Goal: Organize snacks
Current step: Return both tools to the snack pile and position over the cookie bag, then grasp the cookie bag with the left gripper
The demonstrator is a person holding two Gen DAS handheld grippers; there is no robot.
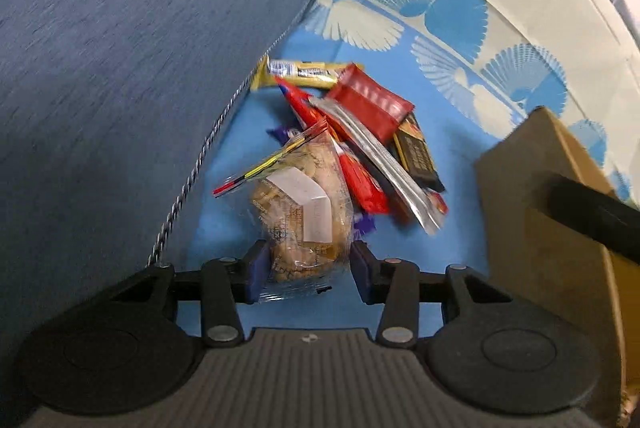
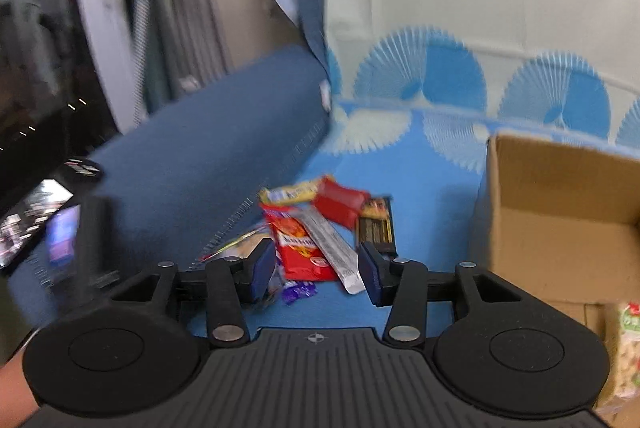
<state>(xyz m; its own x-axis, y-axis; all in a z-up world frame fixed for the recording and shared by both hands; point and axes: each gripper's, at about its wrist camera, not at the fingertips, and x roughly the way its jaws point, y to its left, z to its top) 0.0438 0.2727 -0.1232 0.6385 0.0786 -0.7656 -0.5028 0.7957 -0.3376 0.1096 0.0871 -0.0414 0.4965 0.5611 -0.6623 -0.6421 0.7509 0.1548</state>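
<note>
A clear packet of cookies (image 1: pixel 300 220) sits between the blue pads of my left gripper (image 1: pixel 308 268), and both pads touch its wrapper. Beyond it on the blue patterned sheet (image 1: pixel 400 28) lies a pile of snacks: a yellow bar (image 1: pixel 300 70), a red packet (image 1: pixel 368 100), a silver bar (image 1: pixel 384 164), a dark bar (image 1: pixel 418 152) and a red-orange pouch (image 1: pixel 360 184). My right gripper (image 2: pixel 316 268) hovers open over the near side of the same pile (image 2: pixel 320 228), with nothing pressed between its fingers. A purple candy (image 2: pixel 298 290) lies just below it.
An open cardboard box (image 2: pixel 560 220) stands right of the pile, with a green-and-white snack bag (image 2: pixel 624 348) at its near corner. A dark blue cushion (image 1: pixel 120 68) borders the pile on the left. A black handle with a lit screen (image 2: pixel 60 228) shows at the left.
</note>
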